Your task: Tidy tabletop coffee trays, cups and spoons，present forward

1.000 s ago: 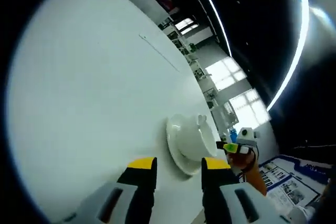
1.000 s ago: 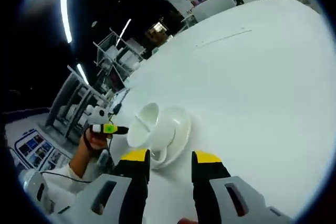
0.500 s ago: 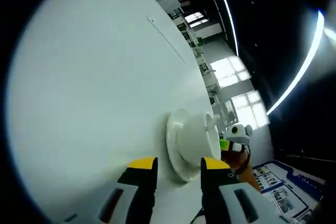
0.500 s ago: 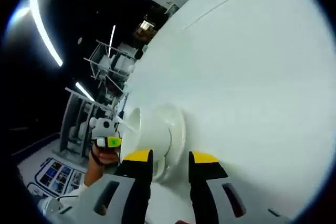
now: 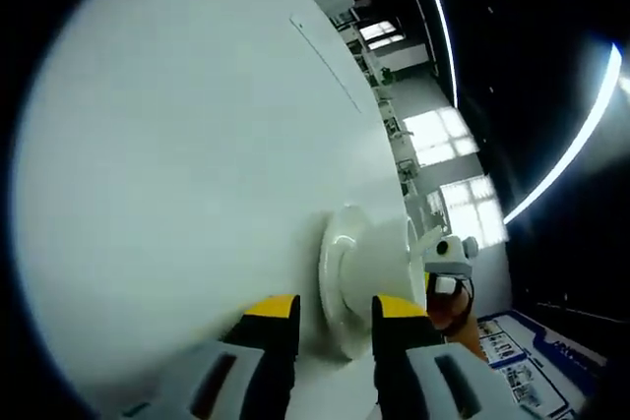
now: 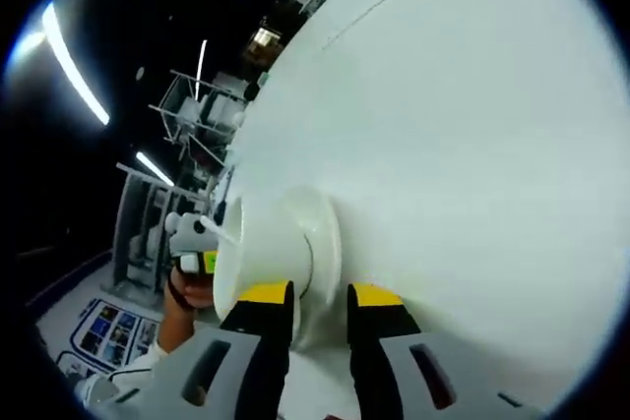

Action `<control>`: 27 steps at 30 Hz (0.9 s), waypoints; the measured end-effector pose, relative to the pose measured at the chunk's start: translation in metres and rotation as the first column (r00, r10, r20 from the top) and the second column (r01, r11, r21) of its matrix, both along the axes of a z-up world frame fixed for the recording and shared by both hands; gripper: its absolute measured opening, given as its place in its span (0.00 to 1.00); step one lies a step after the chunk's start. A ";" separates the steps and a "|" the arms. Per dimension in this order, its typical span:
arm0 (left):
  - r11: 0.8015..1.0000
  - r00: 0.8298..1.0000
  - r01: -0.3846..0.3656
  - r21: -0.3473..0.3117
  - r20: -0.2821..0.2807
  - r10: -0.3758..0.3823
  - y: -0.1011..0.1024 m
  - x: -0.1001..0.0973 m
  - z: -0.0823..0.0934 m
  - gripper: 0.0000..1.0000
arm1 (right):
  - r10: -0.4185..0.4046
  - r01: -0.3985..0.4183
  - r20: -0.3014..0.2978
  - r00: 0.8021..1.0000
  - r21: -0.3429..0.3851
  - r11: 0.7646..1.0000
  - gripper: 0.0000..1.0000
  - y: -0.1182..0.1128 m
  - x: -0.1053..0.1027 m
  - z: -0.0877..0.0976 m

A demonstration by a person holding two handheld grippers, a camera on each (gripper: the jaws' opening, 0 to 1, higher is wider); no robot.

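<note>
Closing in on the saucer (image 5: 340, 282) from both sides: each view shows it larger and nearer the jaw tips than a second ago. Left gripper (image 5: 328, 308) has its yellow-tipped jaws spread, straddling the saucer rim, not yet pinching. Cup (image 5: 386, 261) sits on the saucer, a spoon handle (image 5: 429, 239) sticking out past its mouth. Saucer rests on the white table (image 5: 177, 164), near its edge. Right gripper (image 6: 316, 294) likewise spread, jaws either side of the saucer rim, cup (image 6: 264, 261) just beyond. Contact unclear. Likely a two-handed grasp is next, before presenting it forward.
</note>
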State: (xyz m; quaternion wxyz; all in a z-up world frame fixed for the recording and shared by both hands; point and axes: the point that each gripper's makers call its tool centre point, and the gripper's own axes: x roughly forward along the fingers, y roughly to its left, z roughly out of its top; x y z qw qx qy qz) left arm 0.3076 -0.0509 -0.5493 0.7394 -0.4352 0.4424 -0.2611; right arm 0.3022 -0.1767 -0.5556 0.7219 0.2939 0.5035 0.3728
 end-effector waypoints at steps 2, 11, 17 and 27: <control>1.000 1.000 -0.007 0.002 -0.013 0.007 0.000 0.002 -0.002 0.27 | -0.003 0.003 -0.008 1.000 0.000 1.000 0.20 -0.001 0.007 -0.002; 1.000 0.999 -0.023 0.018 -0.046 0.024 -0.005 0.006 -0.010 0.17 | -0.003 0.002 -0.054 0.999 -0.017 1.000 0.10 0.004 0.004 -0.011; 0.999 0.997 -0.034 0.025 -0.075 0.036 -0.008 0.007 -0.016 0.10 | -0.026 0.023 -0.087 0.996 -0.035 0.999 0.07 0.002 0.005 -0.013; 0.997 0.988 -0.054 0.053 -0.140 0.060 -0.008 0.015 -0.019 0.07 | -0.104 0.094 -0.132 0.986 -0.078 0.993 0.05 0.003 0.001 -0.013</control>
